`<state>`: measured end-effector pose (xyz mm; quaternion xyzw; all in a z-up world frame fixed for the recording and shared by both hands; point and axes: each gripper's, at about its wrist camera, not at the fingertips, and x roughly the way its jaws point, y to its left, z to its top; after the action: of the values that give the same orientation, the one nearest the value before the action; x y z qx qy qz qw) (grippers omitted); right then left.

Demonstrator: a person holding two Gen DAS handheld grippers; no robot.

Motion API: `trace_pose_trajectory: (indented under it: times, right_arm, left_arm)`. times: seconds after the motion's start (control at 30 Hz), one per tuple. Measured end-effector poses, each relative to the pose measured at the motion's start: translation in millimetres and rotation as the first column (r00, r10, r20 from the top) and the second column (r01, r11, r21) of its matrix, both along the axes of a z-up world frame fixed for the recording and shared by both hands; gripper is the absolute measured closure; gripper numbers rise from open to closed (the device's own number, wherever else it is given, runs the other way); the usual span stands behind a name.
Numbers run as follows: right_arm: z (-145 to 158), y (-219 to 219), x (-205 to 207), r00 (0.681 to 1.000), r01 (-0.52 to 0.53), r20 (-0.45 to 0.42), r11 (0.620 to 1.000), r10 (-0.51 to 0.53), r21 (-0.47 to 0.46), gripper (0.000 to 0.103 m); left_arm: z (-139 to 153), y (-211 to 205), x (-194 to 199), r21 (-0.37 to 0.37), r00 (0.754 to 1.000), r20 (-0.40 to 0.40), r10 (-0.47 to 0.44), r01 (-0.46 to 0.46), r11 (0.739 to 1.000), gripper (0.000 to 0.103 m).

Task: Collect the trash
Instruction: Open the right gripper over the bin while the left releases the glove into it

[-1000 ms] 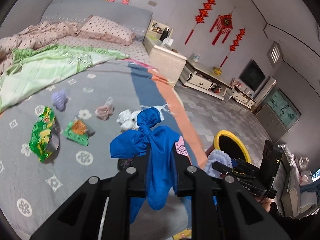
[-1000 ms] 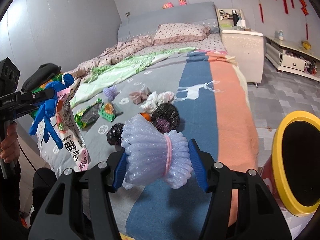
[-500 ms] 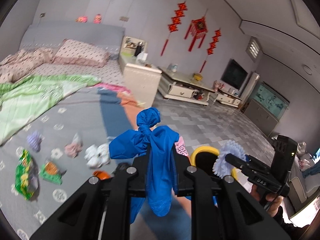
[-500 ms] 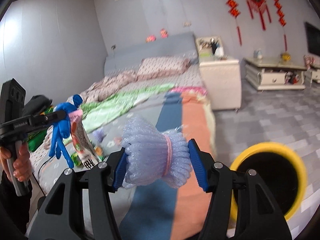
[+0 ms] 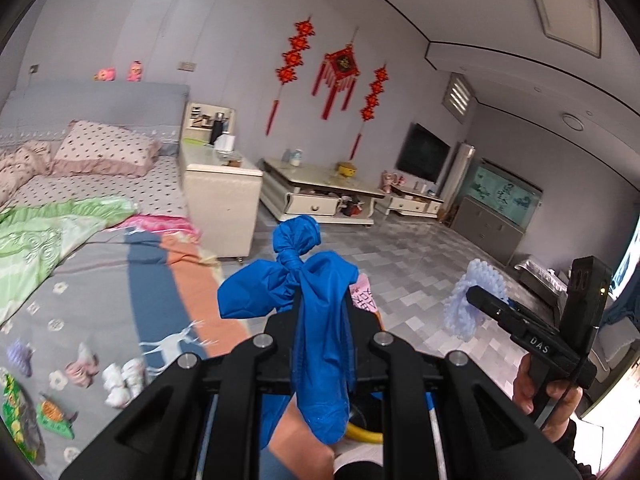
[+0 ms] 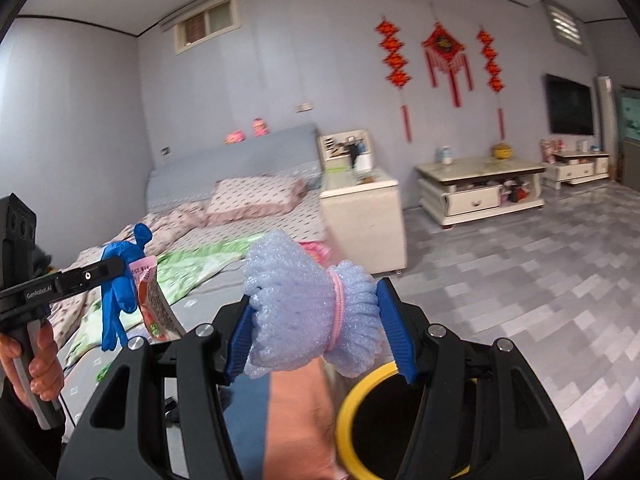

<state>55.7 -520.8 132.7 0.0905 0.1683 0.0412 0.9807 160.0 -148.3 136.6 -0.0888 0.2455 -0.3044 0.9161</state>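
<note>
My left gripper (image 5: pixel 320 320) is shut on a knotted blue glove (image 5: pixel 304 300) together with a pink printed wrapper (image 5: pixel 362 298), held up in the air; both also show in the right wrist view (image 6: pixel 120 280). My right gripper (image 6: pixel 316 312) is shut on a pale blue foam net (image 6: pixel 312 304) tied with a pink band, seen from the left wrist view too (image 5: pixel 476 300). The yellow-rimmed bin (image 6: pixel 384 420) stands just below the right gripper, beside the bed; a part of its rim shows under the left gripper (image 5: pixel 366 436).
Several pieces of trash lie on the grey bedspread (image 5: pixel 80 320): a white wad (image 5: pixel 120 380), a pink wad (image 5: pixel 82 366), a purple wad (image 5: pixel 18 356), green wrappers (image 5: pixel 16 420). A white nightstand (image 5: pixel 220 196) and low TV cabinet (image 5: pixel 320 196) stand beyond on the tiled floor (image 6: pixel 520 280).
Both grippers have lifted and tilted up from the bed towards the room, each keeping its load. The yellow bin has slid to the bottom of both views.
</note>
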Motion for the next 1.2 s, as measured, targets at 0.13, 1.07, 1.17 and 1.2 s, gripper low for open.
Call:
trace_pose_trajectory:
  times: [0.13,1.07,1.17,1.2]
  right_arm:
    - [3.5,-34.6,-2.7,0.998,0.063,-0.008,0.998,-0.062,0.007,0.048]
    - [-152.2,-141.1,82.3,0.918,0.274,-0.326,0.956,-0.227,0.107,0.043]
    - [-158.9,-145.9,84.5,0.912,0.285,-0.333,0.953,-0.238,0.101,0.042]
    - [-160.3,-148.2,86.3,0.911,0.288,-0.335,0.953,-0.242,0.095,0.041]
  left_arm:
    - [-2.2,-38.3,10.3,0.012,0.999,-0.001,-0.039,0.039,0.999,0.088]
    - [-167.2,-194.4,80.9,0.113,0.948,-0.265,-0.175,0.211,0.971,0.087]
    - [-169.3,-200.3,81.6,0.120,0.948,-0.263,-0.182,0.219,0.968,0.087]
    - [-169.6,-202.3,81.7,0.123,0.948,-0.260,-0.185,0.223,0.967,0.085]
